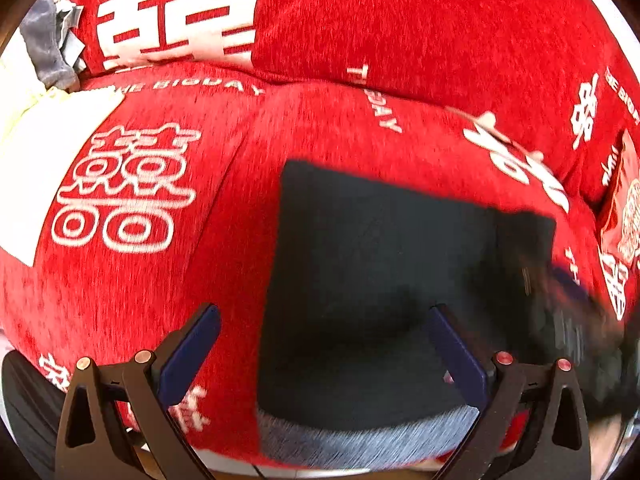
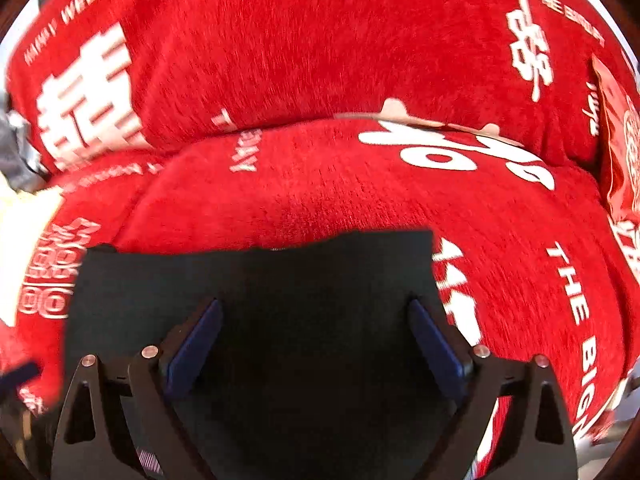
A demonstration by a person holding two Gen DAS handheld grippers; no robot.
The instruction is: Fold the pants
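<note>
The dark pants (image 1: 380,280) lie folded into a flat rectangle on the red sofa seat, with a grey waistband (image 1: 360,436) at the near edge. My left gripper (image 1: 324,320) is open and empty, hovering over the pants' left near part. The other gripper shows as a dark blur at the right (image 1: 576,320). In the right wrist view the pants (image 2: 256,280) fill the lower middle. My right gripper (image 2: 316,316) is open and empty just above them.
The red sofa cover (image 1: 320,128) with white lettering covers seat and backrest (image 2: 280,40). A white and pale yellow cloth (image 1: 44,160) lies at the left, with grey fabric (image 1: 44,48) behind it. A red packet (image 1: 620,208) sits at the right.
</note>
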